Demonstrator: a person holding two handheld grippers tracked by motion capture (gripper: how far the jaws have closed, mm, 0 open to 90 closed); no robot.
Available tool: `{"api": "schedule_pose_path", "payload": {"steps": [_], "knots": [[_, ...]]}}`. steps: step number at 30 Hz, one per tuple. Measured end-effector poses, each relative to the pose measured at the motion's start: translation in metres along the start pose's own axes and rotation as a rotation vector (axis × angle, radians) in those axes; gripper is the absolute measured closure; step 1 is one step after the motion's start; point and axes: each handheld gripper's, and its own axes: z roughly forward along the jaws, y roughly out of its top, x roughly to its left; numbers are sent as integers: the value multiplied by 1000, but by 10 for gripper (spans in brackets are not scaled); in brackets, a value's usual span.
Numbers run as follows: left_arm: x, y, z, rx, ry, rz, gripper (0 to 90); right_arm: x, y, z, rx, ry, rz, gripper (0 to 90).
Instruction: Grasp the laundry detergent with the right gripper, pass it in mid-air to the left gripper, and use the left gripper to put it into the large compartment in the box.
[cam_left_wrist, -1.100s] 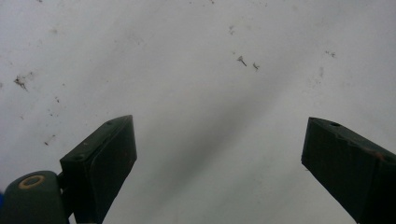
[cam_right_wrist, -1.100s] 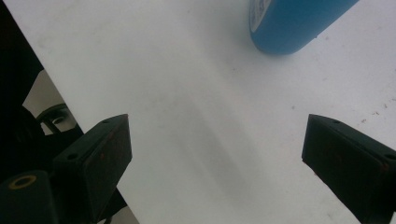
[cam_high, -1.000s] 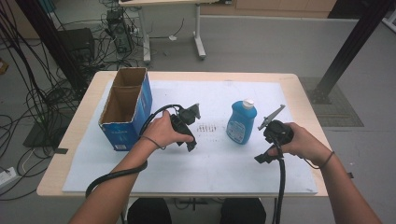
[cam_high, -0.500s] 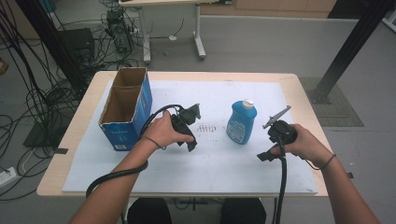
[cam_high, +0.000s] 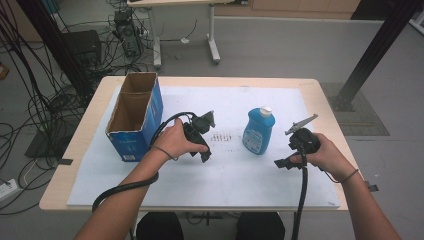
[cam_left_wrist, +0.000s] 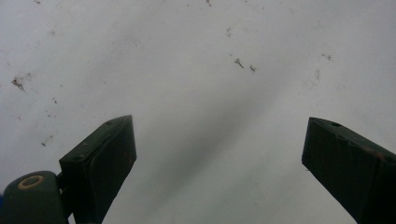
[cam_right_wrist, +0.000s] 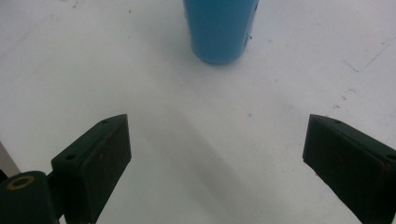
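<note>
The right gripper (cam_high: 285, 161) has slid a little lower and nearer the desk's (cam_high: 280, 187) front edge over the past second, fingers (cam_right_wrist: 95, 154) spread wide and empty, lining up on the blue bottle (cam_high: 259, 131), which stands upright mid-desk just ahead of it; a grasp looks near. The left gripper (cam_high: 206, 156) hangs over bare white mat, fingers likewise released. The open cardboard box (cam_high: 135, 117) at left looks empty.

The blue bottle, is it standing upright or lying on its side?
Upright: the blue bottle stands on its base on the white mat, white cap on top.
</note>
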Motion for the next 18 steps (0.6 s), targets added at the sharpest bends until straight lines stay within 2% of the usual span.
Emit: {"api": "schedule_pose_path", "payload": {"steps": [13,18], "knots": [[2,2,1,2,-4,-2,102,-1,-6,4,-35,-18,9,73],[2,3,1,1,-6,-4,102,-3,-12,6,-71,-16,21,73]]}}
